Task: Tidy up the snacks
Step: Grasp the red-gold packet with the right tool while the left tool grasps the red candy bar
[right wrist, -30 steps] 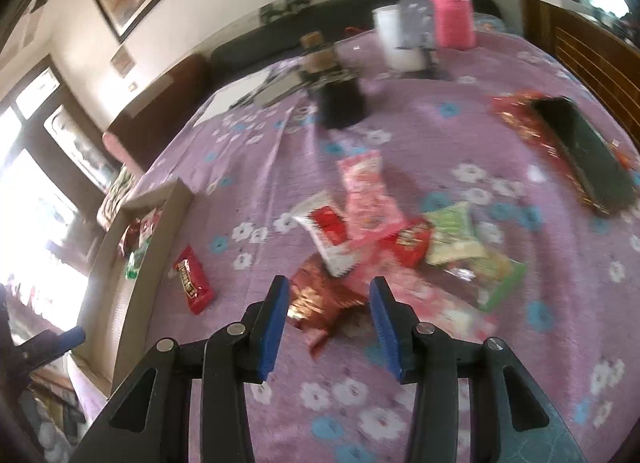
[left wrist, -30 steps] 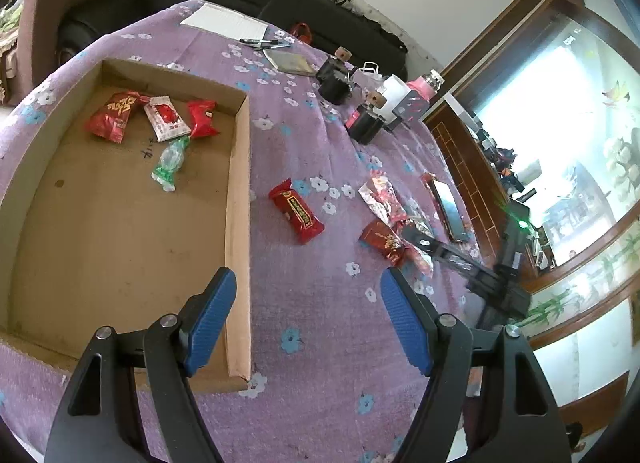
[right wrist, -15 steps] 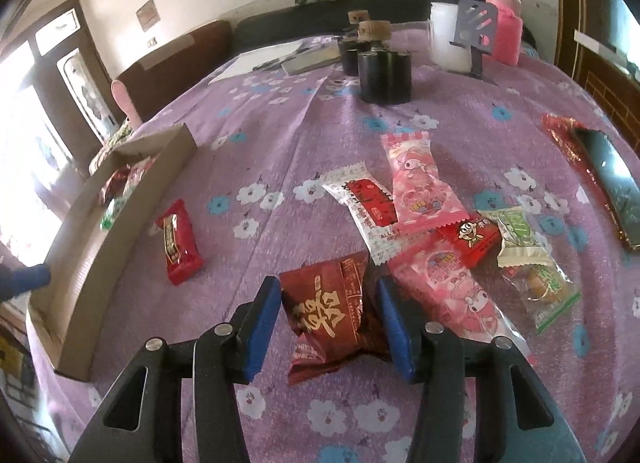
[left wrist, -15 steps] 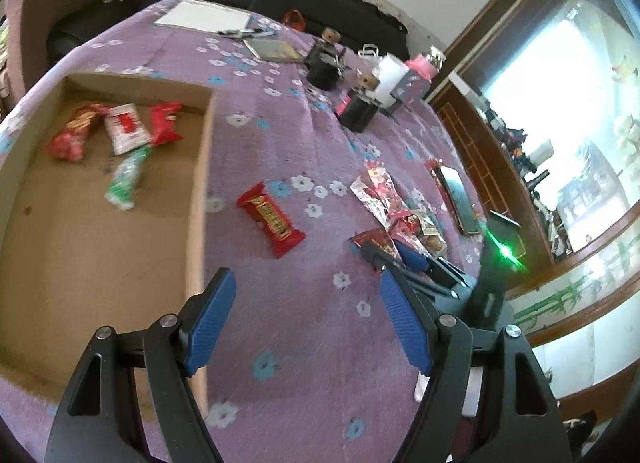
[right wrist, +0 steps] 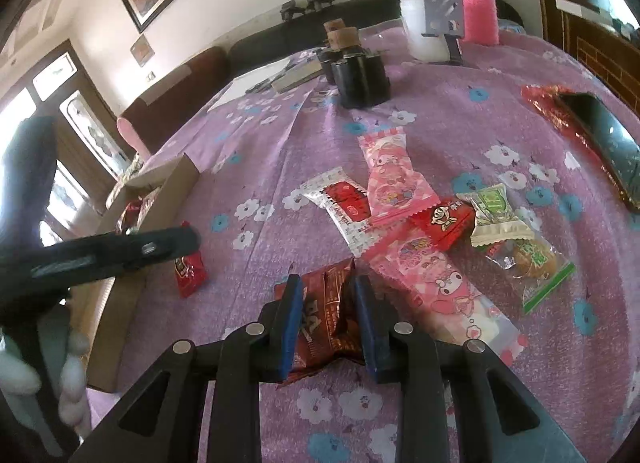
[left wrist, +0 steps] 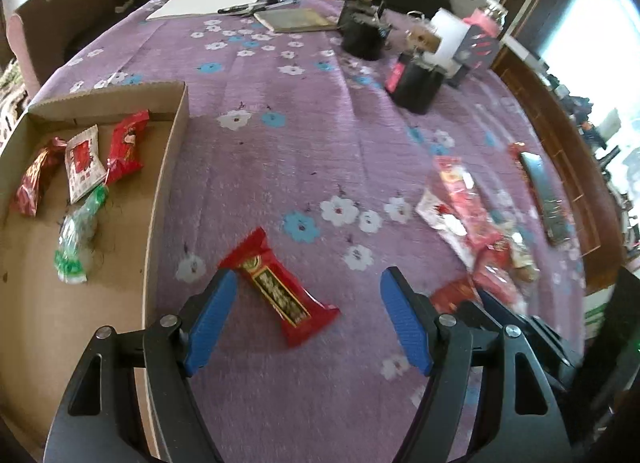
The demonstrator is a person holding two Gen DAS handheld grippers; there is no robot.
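My left gripper (left wrist: 308, 283) is open, its blue pads straddling a red snack bar (left wrist: 280, 291) that lies on the purple cloth just right of the cardboard box (left wrist: 164, 183). The box holds several snacks (left wrist: 84, 163). My right gripper (right wrist: 326, 291) is shut on a dark red snack packet (right wrist: 326, 311) at the near edge of a snack pile (right wrist: 400, 215). The pile includes pink, red, white and green packets. In the right wrist view the left gripper's finger (right wrist: 120, 251) crosses over the red bar (right wrist: 188, 269) beside the box (right wrist: 160, 199).
Black holders (left wrist: 416, 83), a white cup (right wrist: 420, 27) and a pink bottle (right wrist: 476, 11) stand at the back. A phone (right wrist: 608, 139) on a red wrapper lies at the right. Paper, pens and a notebook (left wrist: 292, 19) lie far back.
My left gripper has swung from over the box to straddle the red bar. My right gripper has closed in on the dark red packet and squeezed it.
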